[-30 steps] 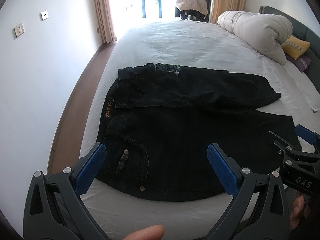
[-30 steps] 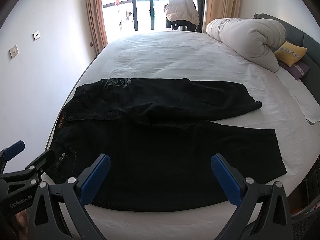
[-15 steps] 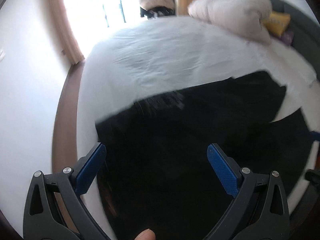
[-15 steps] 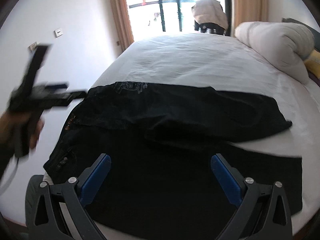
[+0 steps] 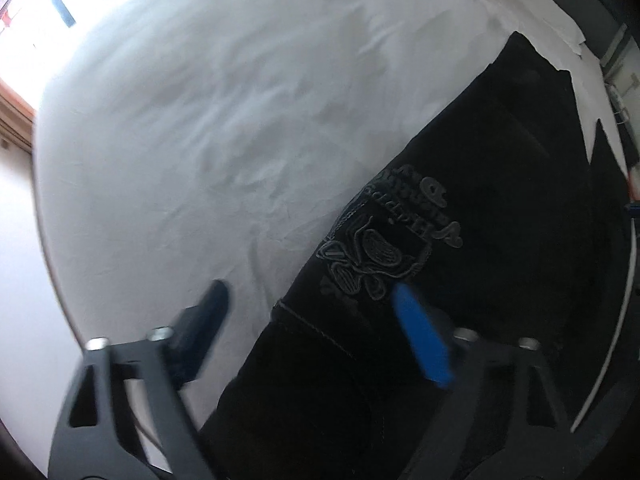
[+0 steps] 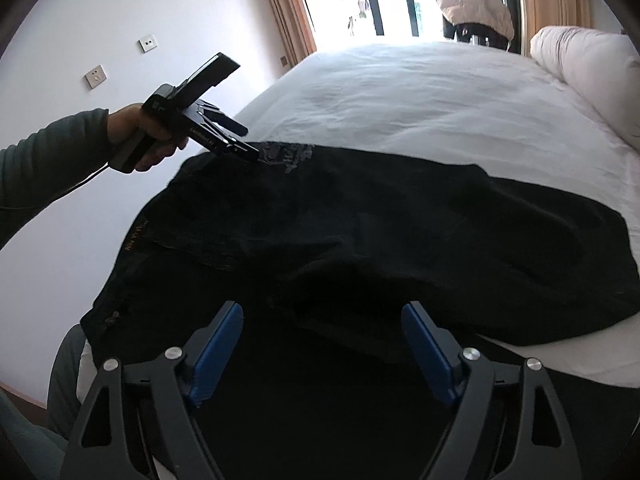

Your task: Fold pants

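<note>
The left wrist view sits low and close over the black pants (image 5: 460, 280), which lie flat on the white bed (image 5: 240, 120); it shows the grey embroidered emblem (image 5: 384, 236) in detail, with the far edge of the pants running between the two blue pads. The left hand-held gripper (image 5: 316, 324) is spread — one pad over bare sheet, the other over dark cloth — and grips nothing. This view is blurred, and the room barely shows beyond a strip of bright window at the top left.

The right wrist view takes in what that one cannot: on the left, a white wall with two sockets (image 6: 95, 76), then the person's left hand (image 6: 148, 140) holding the left hand-held gripper (image 6: 244, 148), its tips at the far waist edge of the pants (image 6: 380, 240) just beside the emblem (image 6: 290, 156). The pants lie across the near part of the bed (image 6: 420, 96), waist to the left, one leg lying partly over the other. The right hand-held gripper (image 6: 324, 344) hovers over the near leg, fingers wide apart, clasping nothing. Further right — a bright window with tan curtains (image 6: 288, 8), a pale jacket (image 6: 476, 8) draped by the glass, and a rolled white duvet (image 6: 588, 68) at the bed's right side
</note>
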A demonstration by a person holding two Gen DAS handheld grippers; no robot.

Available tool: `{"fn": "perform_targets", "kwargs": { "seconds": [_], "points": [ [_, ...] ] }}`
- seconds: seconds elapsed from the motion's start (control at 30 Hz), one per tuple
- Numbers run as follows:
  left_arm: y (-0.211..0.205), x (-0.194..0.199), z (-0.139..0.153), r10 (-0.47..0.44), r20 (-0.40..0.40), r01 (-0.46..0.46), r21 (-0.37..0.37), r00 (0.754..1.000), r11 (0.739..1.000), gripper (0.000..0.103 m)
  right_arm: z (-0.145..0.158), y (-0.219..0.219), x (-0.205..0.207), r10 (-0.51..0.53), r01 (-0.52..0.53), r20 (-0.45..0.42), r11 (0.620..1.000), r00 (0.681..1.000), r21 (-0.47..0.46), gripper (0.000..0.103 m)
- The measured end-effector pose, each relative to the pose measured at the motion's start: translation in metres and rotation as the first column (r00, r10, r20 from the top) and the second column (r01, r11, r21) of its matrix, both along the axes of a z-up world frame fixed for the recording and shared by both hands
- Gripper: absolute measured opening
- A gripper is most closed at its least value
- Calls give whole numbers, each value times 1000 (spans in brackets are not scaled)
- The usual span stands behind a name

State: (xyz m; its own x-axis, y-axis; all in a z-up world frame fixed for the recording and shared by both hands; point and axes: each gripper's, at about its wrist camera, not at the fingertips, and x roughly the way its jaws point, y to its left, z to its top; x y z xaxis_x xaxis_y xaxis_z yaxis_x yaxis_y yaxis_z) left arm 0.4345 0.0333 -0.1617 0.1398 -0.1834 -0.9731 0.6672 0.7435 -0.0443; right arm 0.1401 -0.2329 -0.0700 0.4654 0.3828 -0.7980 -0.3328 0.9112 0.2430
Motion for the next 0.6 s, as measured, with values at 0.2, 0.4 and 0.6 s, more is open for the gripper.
{"fn": "perform_targets", "kwargs": {
  "seconds": [0.2,0.4,0.6],
  "points": [
    [7,21,-15,21,-99,-26,-49,995,998,71,-7,3,14,16,-16,-19,1000,1000,-1,81],
    [2,23,-17,3,-132,-5,-17,991,1000,46,-9,7,23,34,-34,-24,999,999,3,81],
    [-5,12,-7,-14,-86,14,-5,996,1000,12,-5,8,41,58,-58,6,998,998,-3,80]
  ]
}}
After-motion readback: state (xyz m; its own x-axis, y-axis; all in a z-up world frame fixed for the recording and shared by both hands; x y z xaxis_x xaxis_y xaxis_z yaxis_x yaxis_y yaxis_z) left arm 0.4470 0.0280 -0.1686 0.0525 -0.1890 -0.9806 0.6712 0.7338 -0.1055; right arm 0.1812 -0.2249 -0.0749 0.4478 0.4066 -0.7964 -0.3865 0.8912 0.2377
